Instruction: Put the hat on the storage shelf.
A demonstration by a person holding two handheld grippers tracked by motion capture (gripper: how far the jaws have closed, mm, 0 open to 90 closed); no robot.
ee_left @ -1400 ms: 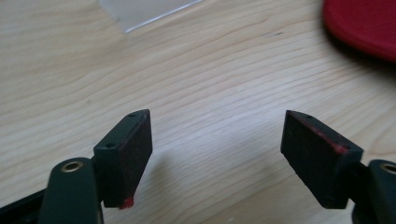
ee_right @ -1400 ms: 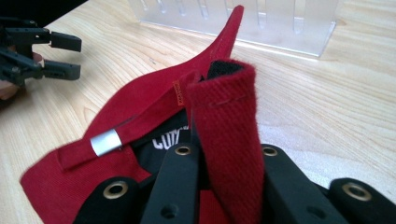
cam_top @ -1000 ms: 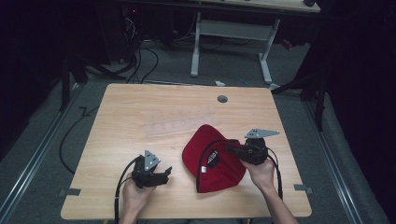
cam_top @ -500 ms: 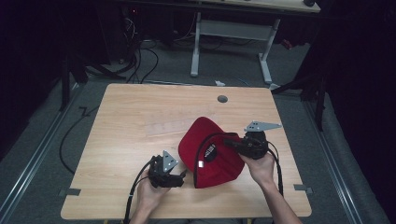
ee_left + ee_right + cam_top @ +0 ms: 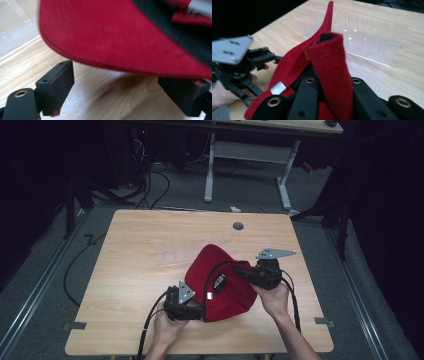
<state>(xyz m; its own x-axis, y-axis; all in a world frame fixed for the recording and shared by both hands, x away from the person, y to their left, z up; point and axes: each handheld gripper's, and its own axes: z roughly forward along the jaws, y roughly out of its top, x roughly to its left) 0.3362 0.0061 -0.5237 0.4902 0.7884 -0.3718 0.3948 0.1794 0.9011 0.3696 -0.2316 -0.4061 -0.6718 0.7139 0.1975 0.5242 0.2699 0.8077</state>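
While the hat is up: the red cap (image 5: 220, 280) is lifted and tipped, near the front edge of the desk (image 5: 150, 245).
Right gripper (image 5: 246, 273): clenched on the back strap of the cap, just beside its right side.
Left gripper (image 5: 192, 312): released, jaws wide apart, right under the cap's brim at its front left, not grasping yet.
Clear rack (image 5: 362, 35): behind the cap, farther back on the desk.
Done, I think: one side of the cap is picked up.
Left, I think: the left gripper must grab the brim, then both can move the cap.
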